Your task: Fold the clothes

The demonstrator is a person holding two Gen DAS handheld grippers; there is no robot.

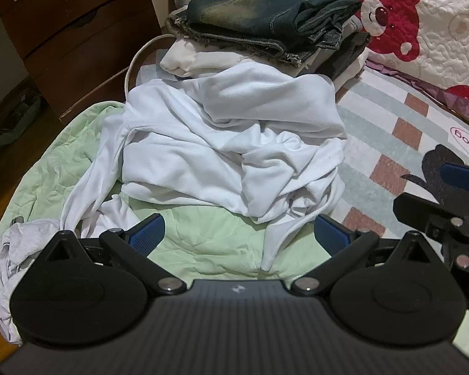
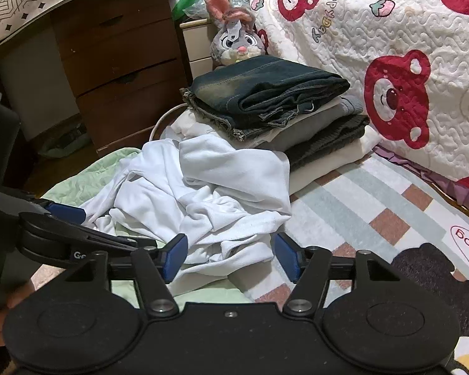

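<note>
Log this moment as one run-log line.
step: pre-grasp | left gripper: open, empty | right gripper: open, empty | white garment: crumpled on bed, unfolded | folded stack: behind it, jeans on top

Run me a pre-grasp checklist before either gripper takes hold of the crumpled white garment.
1. Left gripper jaws open, empty: ok.
2. Right gripper jaws open, empty: ok.
3. White garment within reach, just ahead of both: ok.
4. Garment spread flat for folding: not ok, bunched.
5. Garment clear of the folded stack: not ok, its far edge rests against it.
6. Sleeve or hem found to pinch: cannot tell.
</note>
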